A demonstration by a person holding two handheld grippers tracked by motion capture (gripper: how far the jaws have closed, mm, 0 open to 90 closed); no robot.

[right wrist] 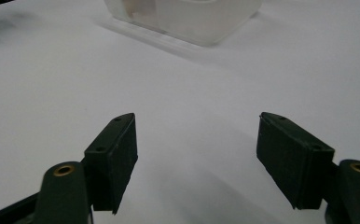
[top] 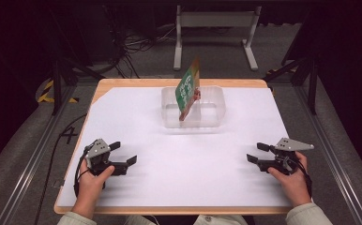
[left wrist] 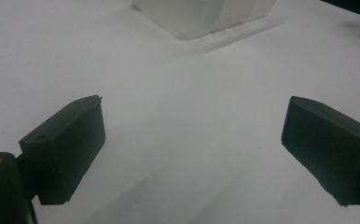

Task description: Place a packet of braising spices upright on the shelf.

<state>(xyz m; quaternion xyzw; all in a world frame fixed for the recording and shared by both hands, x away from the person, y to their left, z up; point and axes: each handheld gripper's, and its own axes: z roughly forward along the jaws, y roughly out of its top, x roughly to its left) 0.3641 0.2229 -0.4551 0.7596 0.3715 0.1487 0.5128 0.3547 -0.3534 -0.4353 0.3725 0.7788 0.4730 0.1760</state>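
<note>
Left gripper (top: 123, 153) near the table's (top: 137, 187) front left corner, jaws wide, nothing between. Right gripper (top: 258, 153) near the front right corner, jaws wide, empty. Clear tub (top: 212, 105) by the back edge, centre; green packet (top: 187, 89) stands tilted inside.

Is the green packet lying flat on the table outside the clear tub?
No, the green packet stands tilted on edge inside the clear tub.

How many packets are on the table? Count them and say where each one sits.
1. The green packet stands tilted inside the clear plastic container at the table's far middle; the container's frosted walls might hide more.
</note>
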